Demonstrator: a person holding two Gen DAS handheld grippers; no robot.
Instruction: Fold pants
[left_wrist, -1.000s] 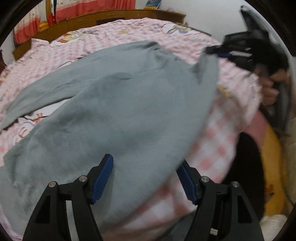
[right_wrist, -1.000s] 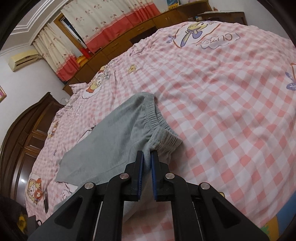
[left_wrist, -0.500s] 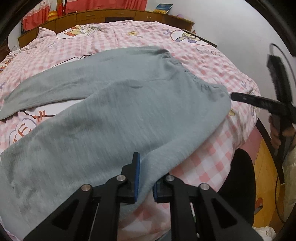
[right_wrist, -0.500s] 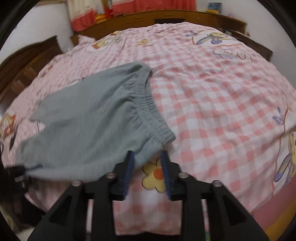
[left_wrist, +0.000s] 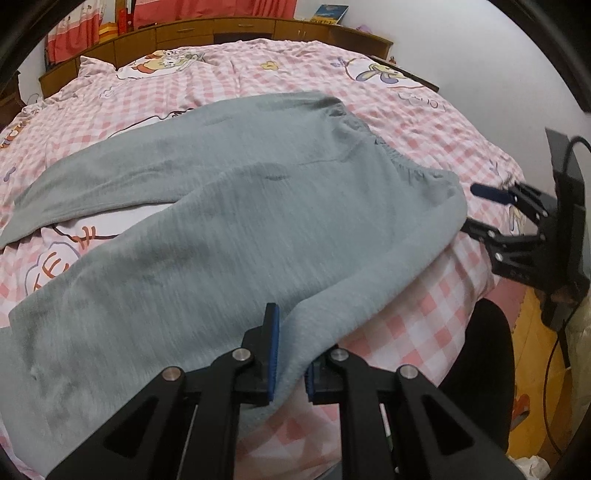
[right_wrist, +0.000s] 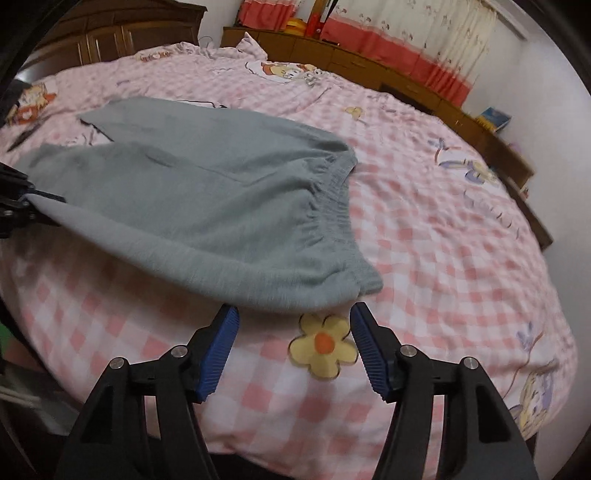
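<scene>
Grey pants lie spread on a pink checked bed, legs to the left, elastic waistband at the right. My left gripper is shut on the near side edge of the pants. My right gripper is open and empty, just short of the waistband's near corner, above a yellow flower print. It shows in the left wrist view beside the waistband corner. The left gripper shows at the left edge of the right wrist view, clamped on the fabric.
A wooden cabinet run and red curtains line the far wall. A dark wardrobe stands beyond the bed. The bed's near edge drops to a dark floor.
My left gripper closed on the pants' near edge. My right gripper let go of the waistband corner, opened wide and drew back; the corner now lies on the bed.
</scene>
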